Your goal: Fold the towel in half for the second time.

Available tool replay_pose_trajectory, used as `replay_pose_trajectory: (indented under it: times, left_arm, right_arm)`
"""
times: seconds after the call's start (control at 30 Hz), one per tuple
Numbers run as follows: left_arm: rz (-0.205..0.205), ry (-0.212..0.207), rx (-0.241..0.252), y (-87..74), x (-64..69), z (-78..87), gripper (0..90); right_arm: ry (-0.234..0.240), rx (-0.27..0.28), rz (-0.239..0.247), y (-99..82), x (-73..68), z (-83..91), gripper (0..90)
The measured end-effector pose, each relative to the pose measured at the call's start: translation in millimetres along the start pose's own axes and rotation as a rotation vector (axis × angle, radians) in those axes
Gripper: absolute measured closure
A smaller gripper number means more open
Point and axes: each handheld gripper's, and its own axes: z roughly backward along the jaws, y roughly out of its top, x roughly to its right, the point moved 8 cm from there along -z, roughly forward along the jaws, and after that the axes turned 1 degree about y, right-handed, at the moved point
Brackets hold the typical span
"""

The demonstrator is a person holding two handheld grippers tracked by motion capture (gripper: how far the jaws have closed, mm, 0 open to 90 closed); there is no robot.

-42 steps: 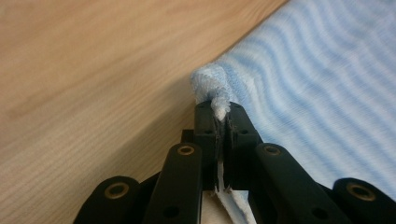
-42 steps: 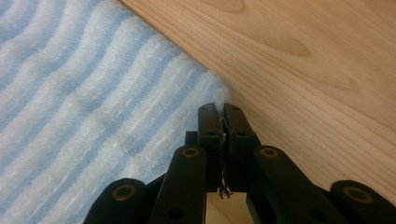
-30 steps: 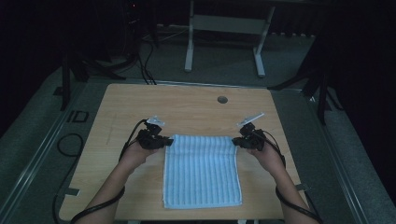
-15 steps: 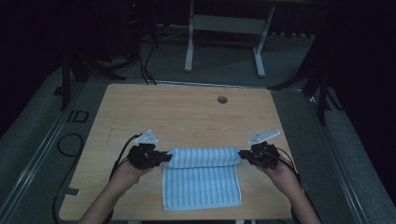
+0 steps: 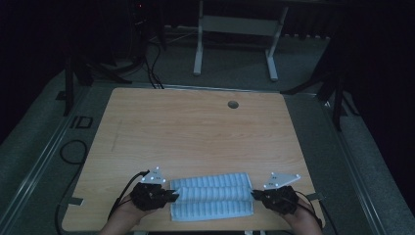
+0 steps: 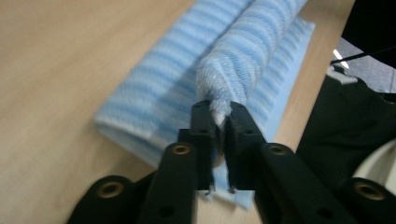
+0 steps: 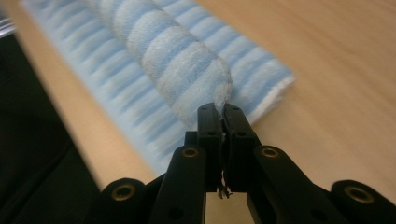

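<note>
On the table (image 5: pixel 195 127), each hand-held gripper (image 5: pixel 170 195) (image 5: pixel 254 196) pinches one towel (image 5: pixel 213 198) end between them.

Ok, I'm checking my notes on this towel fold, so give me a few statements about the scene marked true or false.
1. The left gripper pinches a corner of the towel. True.
2. The right gripper hangs open above the table. False: it is clamped on the towel's other end.
3. The towel is blue and white striped. True.
4. The towel lies at the table's far edge, by the hole. False: it lies at the near edge, by the person's hands.
5. The towel lies flat in one layer. False: the gripped edge is doubled over the part lying on the table.
</note>
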Motion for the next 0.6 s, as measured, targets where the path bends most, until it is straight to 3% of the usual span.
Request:
replay_pose_trajectory:
  times: [0.07, 0.1, 0.17, 0.27, 0.37, 0.5, 0.6]
  left_arm:
    - [-0.001, 0.003, -0.029, -5.9, 0.3, 2.5, 63.8]
    - [-0.007, 0.016, -0.027, -6.2, 0.3, 5.0, 55.8]
    - [-0.008, 0.014, 0.002, -1.7, 0.6, 14.1, 50.8]
    - [-0.010, 0.011, 0.027, 7.4, 1.9, 16.5, 49.6]
    - [-0.022, -0.003, 0.017, 11.0, 5.0, 5.3, 48.4]
    - [-0.030, -0.037, -0.031, 8.2, 8.6, -18.6, 46.9]
    - [-0.033, -0.020, -0.078, 1.9, 4.5, -37.9, 46.9]
  right_arm:
    - [0.033, -0.001, 0.000, -5.3, -9.0, 3.0, 73.6]
    - [0.019, 0.005, 0.006, -6.2, -10.3, 6.9, 70.8]
    - [0.008, 0.011, 0.005, -3.1, -9.1, 12.6, 67.0]
    - [-0.008, 0.037, 0.003, 7.5, -4.9, 15.2, 66.8]
    - [-0.003, 0.040, 0.014, 16.5, -5.4, 2.7, 65.3]
    - [0.001, -0.006, 0.027, 13.3, -5.9, -22.5, 62.3]
    - [0.009, -0.041, 0.018, 7.5, -3.1, -38.3, 62.2]
